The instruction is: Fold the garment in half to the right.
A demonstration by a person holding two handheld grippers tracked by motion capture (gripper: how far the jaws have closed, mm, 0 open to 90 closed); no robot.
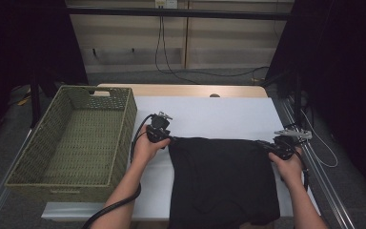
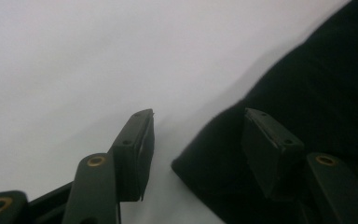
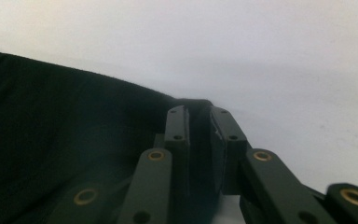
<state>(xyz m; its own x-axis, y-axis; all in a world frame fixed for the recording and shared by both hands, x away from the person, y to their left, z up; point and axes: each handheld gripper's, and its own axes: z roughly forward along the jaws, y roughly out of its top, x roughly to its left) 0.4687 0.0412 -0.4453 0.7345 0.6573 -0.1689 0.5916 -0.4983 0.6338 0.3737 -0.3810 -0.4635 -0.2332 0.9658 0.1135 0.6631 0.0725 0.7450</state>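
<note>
A black cloth lies flat on the white table cover, reaching to the near edge. My left gripper is at the cloth's far left corner. In the left gripper view its jaws stand apart, with the corner of the cloth lying between them and one pad off the fabric. My right gripper is at the far right corner. In the right gripper view its jaws are pressed together on a fold of the cloth.
A green woven basket with nothing in it stands at the table's left side, close to my left hand. Bare white cover stretches beyond the cloth to the wooden far edge. A metal rail runs along the right side.
</note>
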